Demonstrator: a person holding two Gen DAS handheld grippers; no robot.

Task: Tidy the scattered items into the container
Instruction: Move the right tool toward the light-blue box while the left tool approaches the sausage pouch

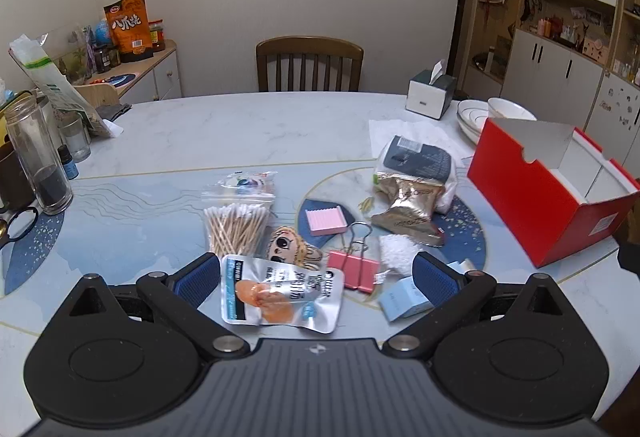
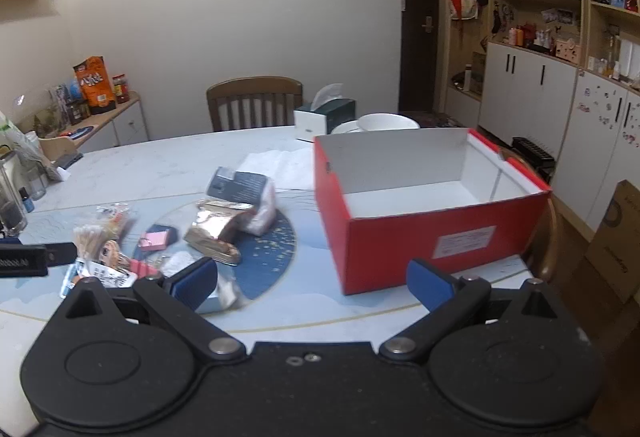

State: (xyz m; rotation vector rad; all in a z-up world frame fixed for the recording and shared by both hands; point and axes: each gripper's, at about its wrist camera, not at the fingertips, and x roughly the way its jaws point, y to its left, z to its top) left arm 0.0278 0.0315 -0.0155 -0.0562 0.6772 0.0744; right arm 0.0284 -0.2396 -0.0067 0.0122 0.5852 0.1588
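Red box (image 2: 424, 237): standing open at the right of the table (image 1: 240, 133), its white interior showing nothing inside; judging from that, the tidying is only beginning, with every item still waiting outside.

Scattered items, lying in a loose cluster left of the box:
- silver snack pouch (image 1: 280, 293), nearest, sitting between the fingers of the left gripper (image 1: 316, 277) as that view frames it
- bag of cotton swabs (image 1: 236, 225), just beyond the pouch
- cartoon-face charm (image 1: 292, 243), beside the swabs
- pink binder clip (image 1: 354, 269), right of the charm
- pink sticky pad (image 1: 325, 221), further back
- gold foil packets (image 1: 408, 209), lying against a dark-labelled bag (image 1: 416, 157), nearest the box
- small pale blue box (image 1: 404, 301), partly hiding behind the left gripper's right finger

Left gripper: hovering over the near edge of the cluster, jaws spread wide, gripping nothing.

Right gripper (image 2: 312, 283): jaws likewise spread wide and empty, facing the box's near red wall, the cluster lying to its left.
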